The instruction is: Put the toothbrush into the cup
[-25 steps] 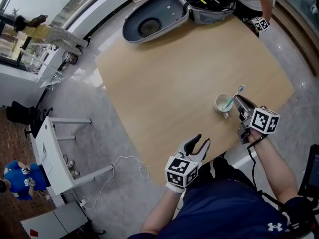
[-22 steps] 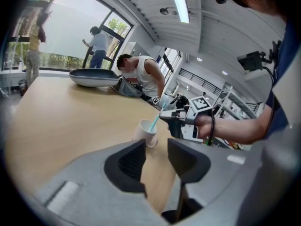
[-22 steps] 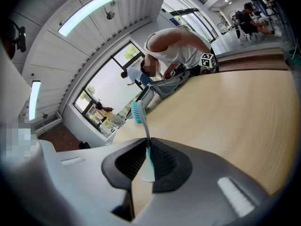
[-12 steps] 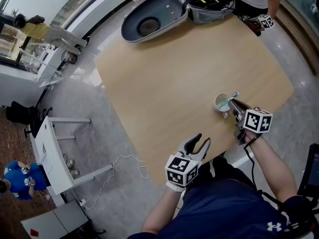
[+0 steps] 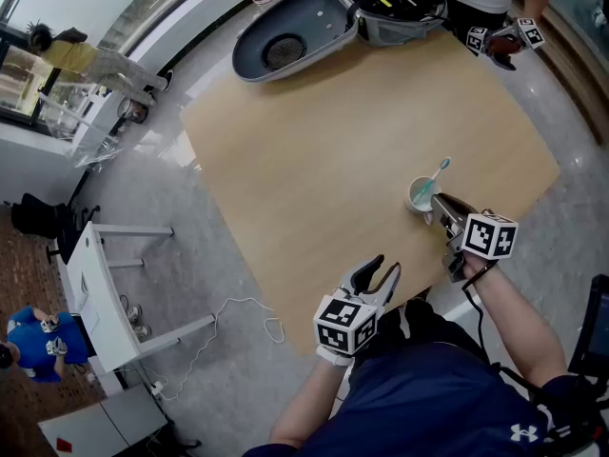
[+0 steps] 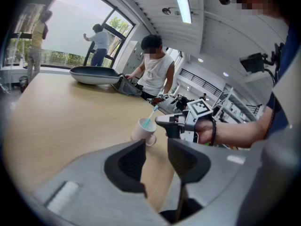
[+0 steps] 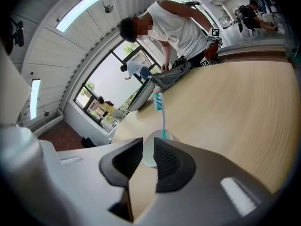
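- Two grippers are showing in the head view: the left gripper (image 5: 383, 272) is hovering over the near edge of the pale wooden table (image 5: 314, 160). The right gripper (image 5: 436, 204) is sitting just beside the small white ceramic cup (image 5: 420, 196), where the turquoise plastic toothbrush (image 5: 437, 172) is standing, leaning.
- Left gripper view: its jaws are standing spread, gripping nothing.
- Right gripper view: its jaws are opening, pinching nothing; the toothbrush is rising from the cup just beyond them.

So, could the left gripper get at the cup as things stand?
Probably yes. Only bare table lies between the left gripper and the cup, its jaws apart and empty. The right gripper, jaws opening with nothing between them, sits close beside the cup.
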